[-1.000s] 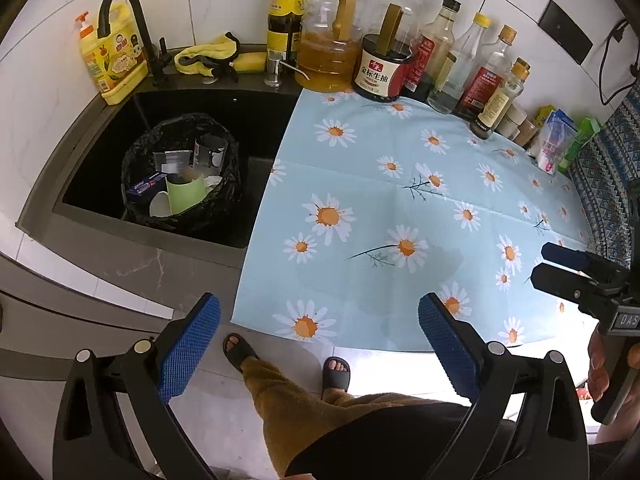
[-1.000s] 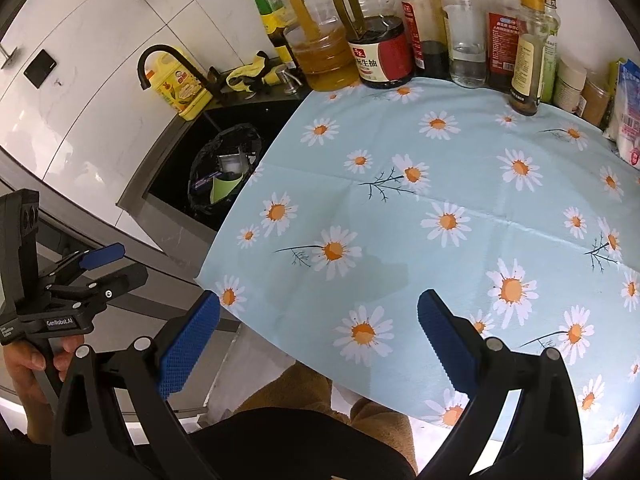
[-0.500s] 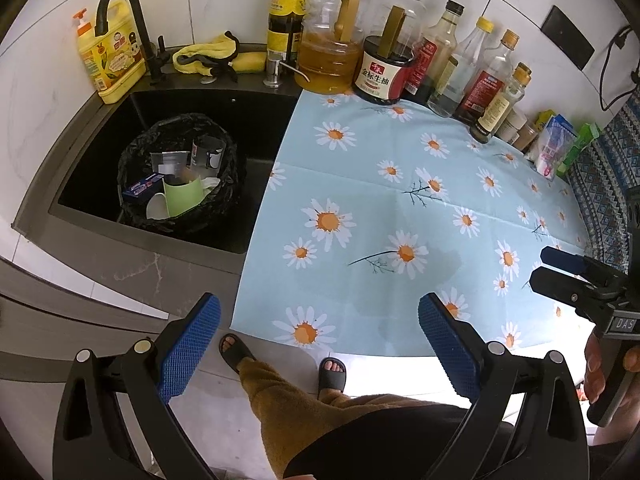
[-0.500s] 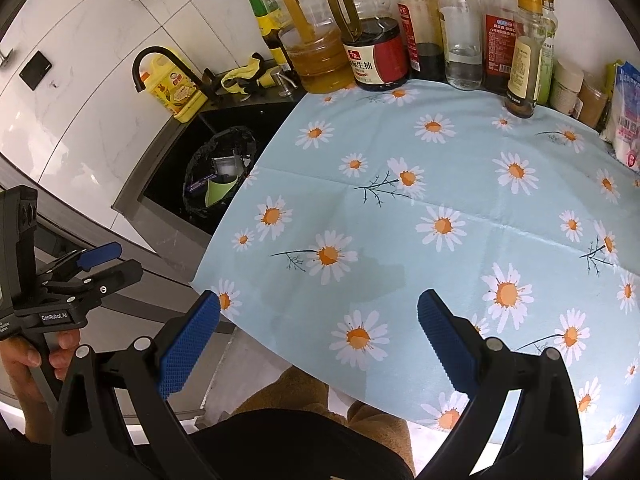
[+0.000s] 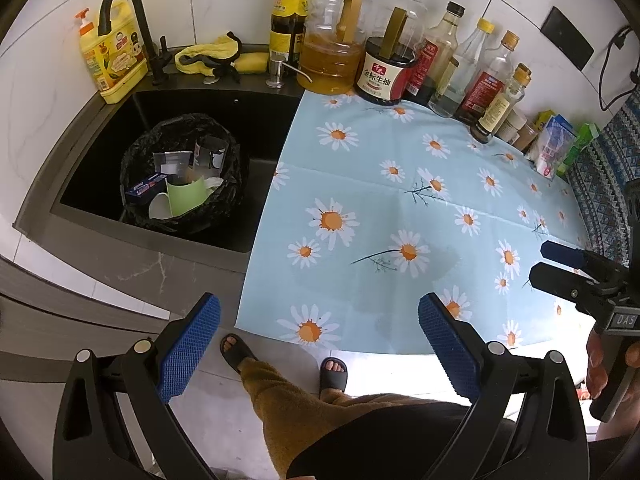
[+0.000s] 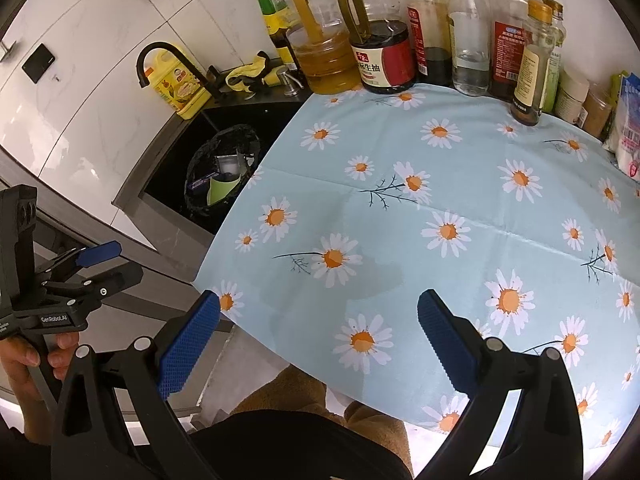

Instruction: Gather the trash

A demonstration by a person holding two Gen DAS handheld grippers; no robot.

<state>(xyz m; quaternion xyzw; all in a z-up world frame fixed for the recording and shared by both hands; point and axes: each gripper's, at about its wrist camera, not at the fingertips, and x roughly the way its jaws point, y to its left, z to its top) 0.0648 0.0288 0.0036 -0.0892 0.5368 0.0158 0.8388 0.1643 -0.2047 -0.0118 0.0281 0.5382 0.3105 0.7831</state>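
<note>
A bin lined with a black bag stands in the dark sink. It holds a green cup, a white cup, a blue box and silvery packaging. It also shows in the right wrist view. My left gripper is open and empty, held back over the counter's front edge. My right gripper is open and empty, above the near part of the daisy cloth. Each gripper shows in the other's view, the right one and the left one.
The blue daisy cloth covers the counter. Oil and sauce bottles line the back wall, with packets at the right. A yellow detergent bottle, black tap and yellow rag are behind the sink. My legs and slippers are below.
Both grippers have drifted slightly back and up; the view shifts a little. Both stay open and empty. Nothing on the counter or in the bin has moved.
</note>
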